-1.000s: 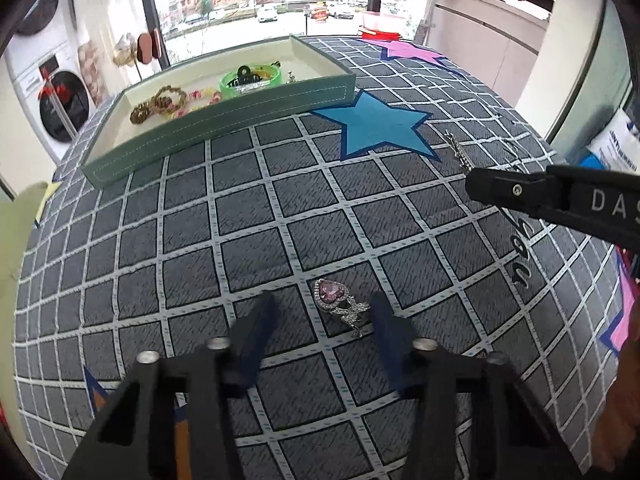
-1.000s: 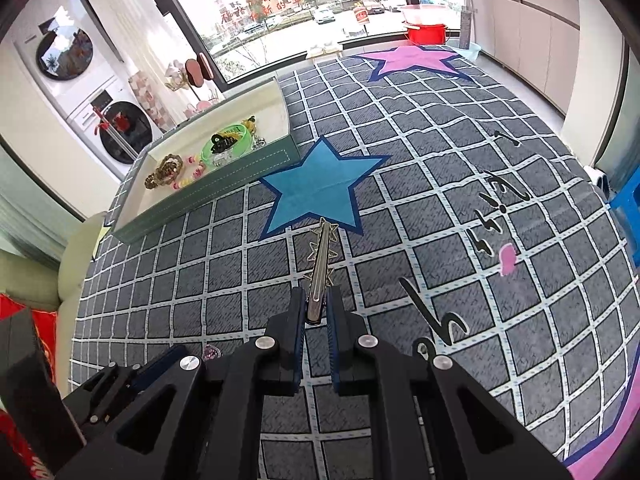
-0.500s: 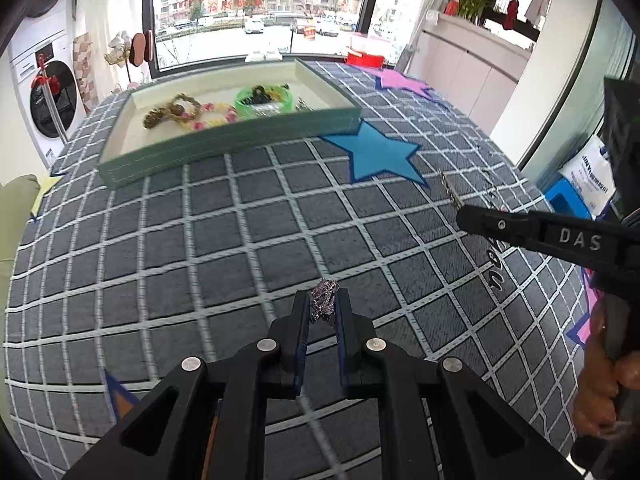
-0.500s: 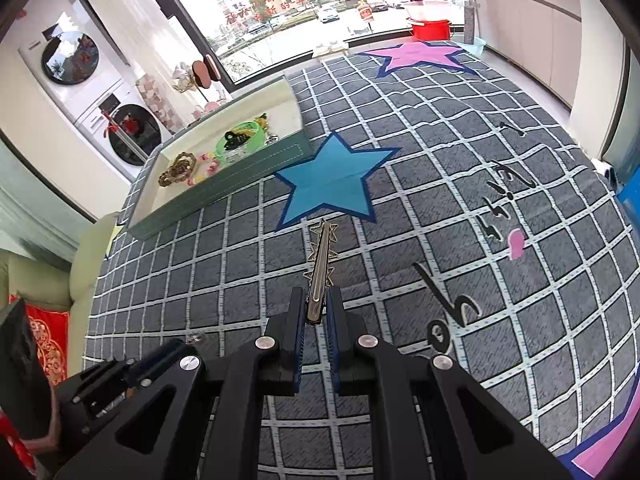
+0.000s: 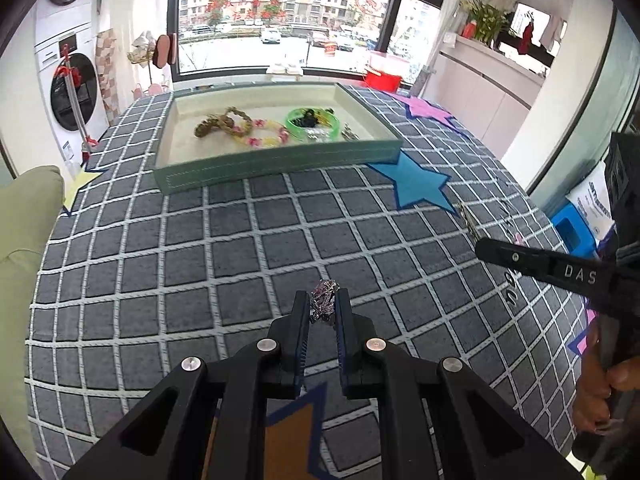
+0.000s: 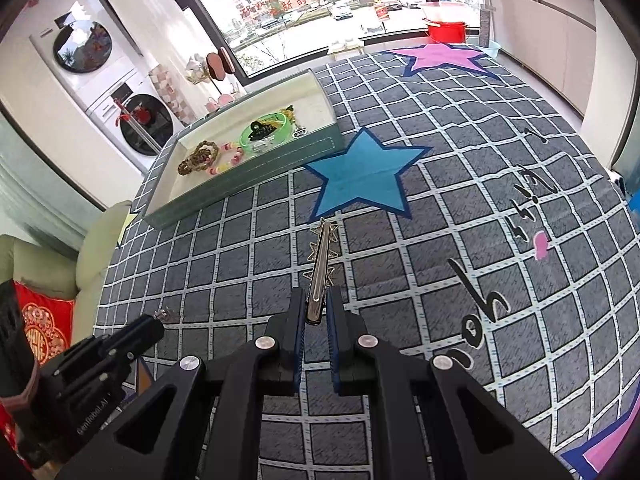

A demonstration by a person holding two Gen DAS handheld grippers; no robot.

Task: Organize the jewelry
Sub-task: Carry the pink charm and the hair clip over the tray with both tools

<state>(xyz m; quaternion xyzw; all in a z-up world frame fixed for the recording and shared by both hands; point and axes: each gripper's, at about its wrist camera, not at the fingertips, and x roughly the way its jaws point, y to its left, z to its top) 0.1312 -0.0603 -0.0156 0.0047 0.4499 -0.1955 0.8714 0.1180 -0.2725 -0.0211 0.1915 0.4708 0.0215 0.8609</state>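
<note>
1. The left gripper (image 5: 323,309) is closed on a small sparkly brooch (image 5: 322,305) with a pinkish stone. The piece is pinched right at the fingertips, which I take to be so it can be let go cleanly.
2. The right gripper (image 6: 315,311) is clamped on the near end of a long metal hair clip (image 6: 320,268) trimmed with little open stars. The clip juts straight forward past the fingers, so its far end looks free to tip into a container first.
3. Both pieces look lifted off the grey checked cloth (image 5: 200,264) covering the desk, though I cannot be sure how high.
4. The green tray (image 5: 280,162) sits at the far side of the desk, well apart from both grippers, just beside a blue star (image 6: 362,178) printed on the cloth.
5. Inside the tray lie a brown bead bracelet (image 5: 218,124), a pink and yellow bead bracelet (image 5: 266,136), a green bangle (image 5: 314,120) and a black claw clip (image 6: 260,128). That makes it the obvious place for both held pieces to go.
6. Carrying one item in each gripper looks meant to save a trip.
</note>
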